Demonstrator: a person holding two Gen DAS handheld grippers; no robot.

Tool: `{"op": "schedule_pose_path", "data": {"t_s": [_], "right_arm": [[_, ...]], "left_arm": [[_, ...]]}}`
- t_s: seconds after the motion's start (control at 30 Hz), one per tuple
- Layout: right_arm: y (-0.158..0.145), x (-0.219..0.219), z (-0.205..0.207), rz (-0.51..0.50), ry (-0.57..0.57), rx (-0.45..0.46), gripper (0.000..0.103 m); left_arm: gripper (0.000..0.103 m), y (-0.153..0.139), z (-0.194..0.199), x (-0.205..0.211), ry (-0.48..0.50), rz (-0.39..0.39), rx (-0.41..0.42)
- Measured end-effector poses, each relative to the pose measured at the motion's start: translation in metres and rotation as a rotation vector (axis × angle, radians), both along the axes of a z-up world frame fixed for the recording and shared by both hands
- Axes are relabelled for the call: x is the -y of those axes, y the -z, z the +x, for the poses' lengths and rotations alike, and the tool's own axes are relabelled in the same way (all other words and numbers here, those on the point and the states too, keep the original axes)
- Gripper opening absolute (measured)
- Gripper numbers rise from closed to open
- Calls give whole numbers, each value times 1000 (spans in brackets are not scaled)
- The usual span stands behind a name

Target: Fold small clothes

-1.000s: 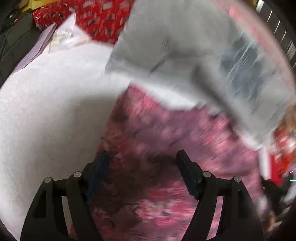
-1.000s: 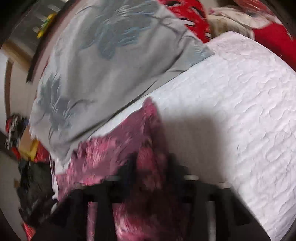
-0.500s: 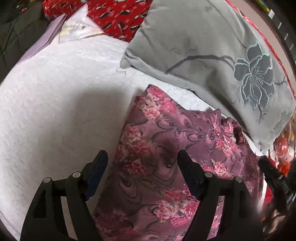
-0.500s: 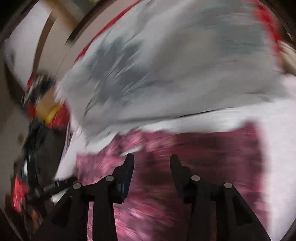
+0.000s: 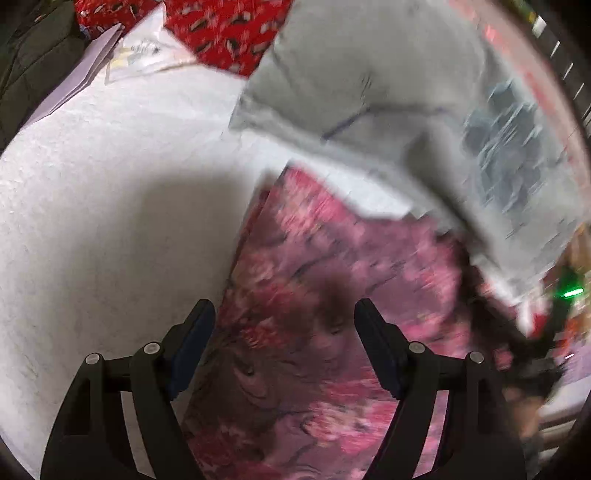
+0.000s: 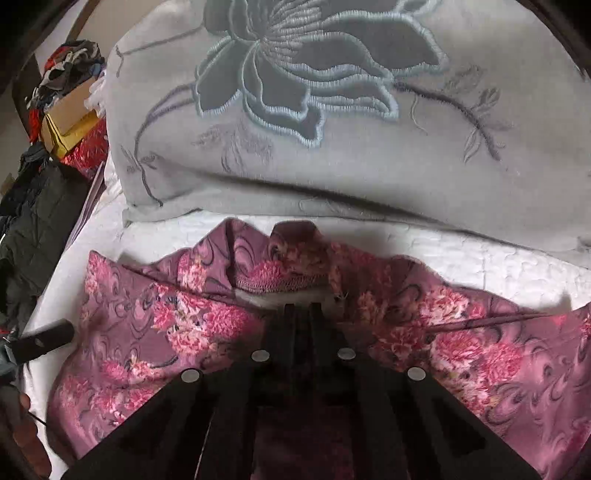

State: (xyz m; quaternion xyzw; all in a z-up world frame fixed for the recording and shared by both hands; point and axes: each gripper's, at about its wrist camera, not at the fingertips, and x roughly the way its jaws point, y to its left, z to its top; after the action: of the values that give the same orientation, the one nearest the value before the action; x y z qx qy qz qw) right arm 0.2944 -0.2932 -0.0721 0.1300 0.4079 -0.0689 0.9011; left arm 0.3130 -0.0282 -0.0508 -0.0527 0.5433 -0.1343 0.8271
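Note:
A purple garment with pink flowers (image 5: 332, 295) lies spread on a white quilted bedspread (image 5: 110, 221). My left gripper (image 5: 284, 325) hovers open over the garment's left edge, with cloth below the gap and nothing pinched. The right wrist view shows the same garment (image 6: 166, 332) with a wrinkled, folded-over upper edge. My right gripper (image 6: 303, 312) is shut, and its tips pinch that edge at the middle, where creases run in towards them. One finger of the left gripper (image 6: 40, 343) shows at the far left. The left wrist view is blurred.
A grey pillow with an embroidered flower (image 6: 332, 166) lies right behind the garment and touches the bedspread (image 6: 480, 266). Red patterned cloth (image 5: 221, 29) and papers (image 5: 140, 55) sit at the far end. Dark clothes (image 6: 33, 221) and boxes (image 6: 66, 122) are piled beside the bed.
My right gripper opened, swept sideways along the garment while rolling, and has shut again on the upper edge in front of the pillow. The left gripper stayed open in place.

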Motion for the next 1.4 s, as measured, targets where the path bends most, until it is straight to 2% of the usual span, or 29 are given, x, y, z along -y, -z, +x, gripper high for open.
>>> {"op": "schedule_pose_path", "data": {"t_s": [0.03,0.1,0.13,0.17,0.2,0.27,0.37,0.43,0.5,0.53,0.6,0.63,0.7,0.77,0.8,0.83,0.9,0.97,1.03,1.07,1.1,1.13,1.23,1.27,1.37,1.4], "right_arm": [[-7,3,-8,29,6,16,11],[-22,21,-38,69,54,85,13],[-29,33,-52,82,99,110,24],[-34,51,-71,94,177,131,39],[-37,66,-85,100,229,140,46],[-36,109,-125,99,410,134,49],[-19,149,-157,184,529,107,49],[-5,160,-160,252,507,47,47],[-3,154,-160,264,449,70,10],[-10,151,-163,246,423,109,7],[-20,149,-170,201,423,184,7],[-17,154,-173,209,438,174,7],[2,171,-172,238,452,61,7],[-4,163,-173,249,459,96,10],[-10,165,-184,295,468,136,15],[-13,166,-192,333,471,162,15],[-16,161,-215,385,474,202,21],[-10,150,-229,375,472,175,38],[8,133,-223,368,457,127,41],[13,132,-227,376,445,100,39],[12,130,-232,375,421,121,34],[8,127,-233,384,382,146,7],[-12,117,-243,307,361,231,7],[-10,117,-243,296,378,220,7],[18,122,-233,271,414,82,6],[17,122,-233,266,423,90,6]], "left_arm": [[78,4,0,2,2,25,-2],[78,3,-1,2,-1,29,6],[78,-1,-2,0,-3,14,12],[78,-5,-3,-2,-2,-11,22],[78,-7,-5,-3,-1,-30,29],[78,-12,-8,-3,3,-63,37],[78,-12,-14,5,41,-82,38],[78,-8,-17,16,61,-43,42],[78,-2,-18,24,69,23,54],[78,1,-19,28,69,58,64],[80,2,-20,30,67,79,84],[81,2,-19,30,64,79,85],[81,3,-17,30,57,78,74],[81,1,-18,29,59,78,75],[81,-1,-19,28,62,76,72],[81,-3,-19,26,62,69,69],[81,-8,-20,20,59,19,57],[81,-10,-19,15,61,-29,39],[81,-10,-20,14,62,-52,22],[81,-8,-20,16,68,-46,13],[81,-5,-22,19,75,-23,3],[81,-5,-25,22,83,-2,7],[81,-10,-35,27,104,31,37],[81,-10,-37,28,107,42,41],[86,1,-35,32,104,99,50],[88,2,-37,33,109,117,63]]}}
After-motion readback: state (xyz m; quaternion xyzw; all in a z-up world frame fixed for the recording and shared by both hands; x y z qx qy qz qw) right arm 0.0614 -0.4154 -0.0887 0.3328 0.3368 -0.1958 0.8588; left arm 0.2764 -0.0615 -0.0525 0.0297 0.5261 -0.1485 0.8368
